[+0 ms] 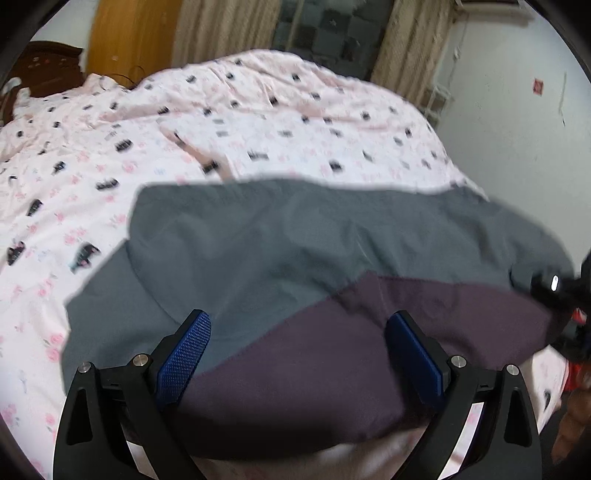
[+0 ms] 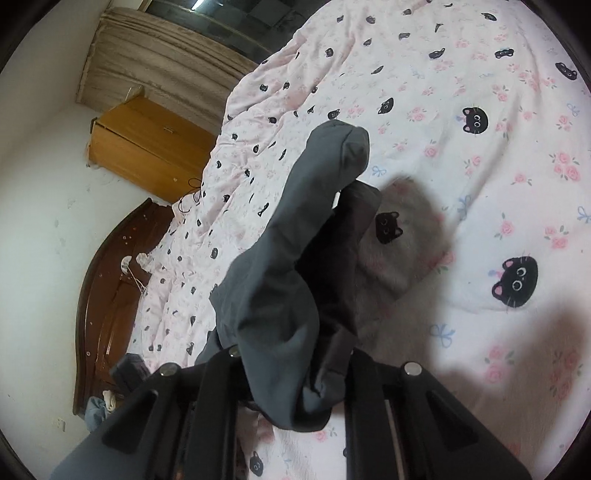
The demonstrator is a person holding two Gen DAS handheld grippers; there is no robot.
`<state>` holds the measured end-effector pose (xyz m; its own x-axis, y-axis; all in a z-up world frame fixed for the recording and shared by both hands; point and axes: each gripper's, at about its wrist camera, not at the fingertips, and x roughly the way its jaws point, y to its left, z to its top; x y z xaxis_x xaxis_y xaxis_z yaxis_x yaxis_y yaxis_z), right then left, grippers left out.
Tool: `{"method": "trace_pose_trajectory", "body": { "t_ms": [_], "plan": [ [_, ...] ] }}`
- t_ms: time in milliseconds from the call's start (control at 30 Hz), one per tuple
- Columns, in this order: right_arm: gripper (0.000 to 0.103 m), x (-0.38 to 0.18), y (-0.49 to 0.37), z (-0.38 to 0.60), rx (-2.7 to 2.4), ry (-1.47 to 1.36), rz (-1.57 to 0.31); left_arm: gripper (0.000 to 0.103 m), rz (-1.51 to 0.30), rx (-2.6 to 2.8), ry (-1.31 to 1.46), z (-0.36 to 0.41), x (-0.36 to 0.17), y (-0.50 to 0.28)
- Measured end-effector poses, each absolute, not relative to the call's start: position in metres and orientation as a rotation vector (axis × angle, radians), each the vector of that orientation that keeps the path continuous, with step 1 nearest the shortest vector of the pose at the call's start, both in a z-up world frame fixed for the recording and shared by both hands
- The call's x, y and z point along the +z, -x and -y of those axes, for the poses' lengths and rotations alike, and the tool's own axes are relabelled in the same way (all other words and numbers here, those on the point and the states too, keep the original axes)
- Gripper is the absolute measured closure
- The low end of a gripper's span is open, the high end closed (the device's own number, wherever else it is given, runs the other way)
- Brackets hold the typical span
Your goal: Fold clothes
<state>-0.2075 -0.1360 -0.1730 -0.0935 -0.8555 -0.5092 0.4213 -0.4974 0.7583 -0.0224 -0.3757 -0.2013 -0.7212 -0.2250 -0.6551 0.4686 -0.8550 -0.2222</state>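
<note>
A dark grey garment (image 1: pixel 295 240) with a purple panel (image 1: pixel 388 332) is spread across the pink cat-print bed cover (image 1: pixel 258 110), its right side lifted. My left gripper (image 1: pixel 299 332) hovers over the near part of it, open wide, with blue pads (image 1: pixel 184 354) on either side of the cloth. At the right edge, my right gripper (image 1: pixel 554 286) grips the garment's corner. In the right wrist view the same grey garment (image 2: pixel 288 258) hangs bunched out of my right gripper (image 2: pixel 295 354) above the bed cover (image 2: pixel 480 147). The cloth hides the fingertips.
A brown wooden headboard (image 1: pixel 44 62) (image 2: pixel 107 280) ends the bed on the left. Behind it stand an orange wooden wardrobe (image 1: pixel 129 37) (image 2: pixel 147 147) and beige curtains (image 1: pixel 221 29). A white wall (image 1: pixel 517 129) runs close along the bed's right side.
</note>
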Motion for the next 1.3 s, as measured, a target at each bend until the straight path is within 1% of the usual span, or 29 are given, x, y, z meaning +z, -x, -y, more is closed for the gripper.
{"method": "trace_pose_trajectory", "body": {
  "t_ms": [133, 300, 400, 533, 700, 767, 800, 867, 900, 1000, 1100, 1167, 1233, 1300],
  "plan": [
    [0.088, -0.182, 0.209, 0.130, -1.752, -1.263, 0.536, 0.007, -0.528, -2.536, -0.865, 0.386, -0.192, 0.039],
    [0.088, -0.190, 0.212, 0.125, -1.748, -1.290, 0.520, 0.006, -0.447, -2.480, -0.996, 0.382, -0.209, 0.065],
    [0.088, -0.191, 0.214, 0.128, -1.747, -1.295, 0.495, 0.003, -0.403, -2.445, -1.067, 0.381, -0.220, 0.079],
    [0.088, -0.189, 0.212, 0.129, -1.760, -1.279, 0.467, 0.003, -0.402, -2.439, -1.062, 0.378, -0.220, 0.075],
    [0.088, -0.183, 0.211, 0.128, -1.774, -1.257, 0.453, 0.004, -0.410, -2.476, -0.996, 0.372, -0.196, 0.052],
    [0.088, -0.182, 0.211, 0.128, -1.776, -1.255, 0.450, 0.004, -0.360, -2.510, -1.001, 0.363, -0.191, 0.043],
    [0.088, -0.182, 0.211, 0.127, -1.777, -1.254, 0.448, 0.004, -0.303, -2.524, -1.016, 0.356, -0.193, 0.040],
    [0.088, -0.181, 0.210, 0.127, -1.779, -1.252, 0.443, 0.003, -0.195, -2.511, -1.032, 0.347, -0.203, 0.039],
    [0.088, -0.181, 0.209, 0.128, -1.776, -1.252, 0.440, 0.003, -0.184, -2.504, -1.046, 0.345, -0.210, 0.040],
    [0.088, -0.181, 0.202, 0.132, -1.795, -1.238, 0.408, 0.001, -0.228, -2.505, -1.059, 0.349, -0.219, 0.042],
    [0.088, -0.170, 0.195, 0.136, -1.824, -1.192, 0.344, 0.002, -0.270, -2.512, -1.051, 0.354, -0.212, 0.038],
    [0.088, -0.160, 0.191, 0.139, -1.840, -1.159, 0.303, 0.002, -0.297, -2.531, -0.974, 0.359, -0.198, 0.031],
    [0.088, -0.154, 0.191, 0.137, -1.846, -1.149, 0.301, 0.002, -0.307, -2.548, -0.878, 0.364, -0.185, 0.024],
    [0.088, -0.151, 0.191, 0.137, -1.851, -1.142, 0.298, 0.002, -0.271, -2.519, -0.874, 0.373, -0.184, 0.029]
  ]
}}
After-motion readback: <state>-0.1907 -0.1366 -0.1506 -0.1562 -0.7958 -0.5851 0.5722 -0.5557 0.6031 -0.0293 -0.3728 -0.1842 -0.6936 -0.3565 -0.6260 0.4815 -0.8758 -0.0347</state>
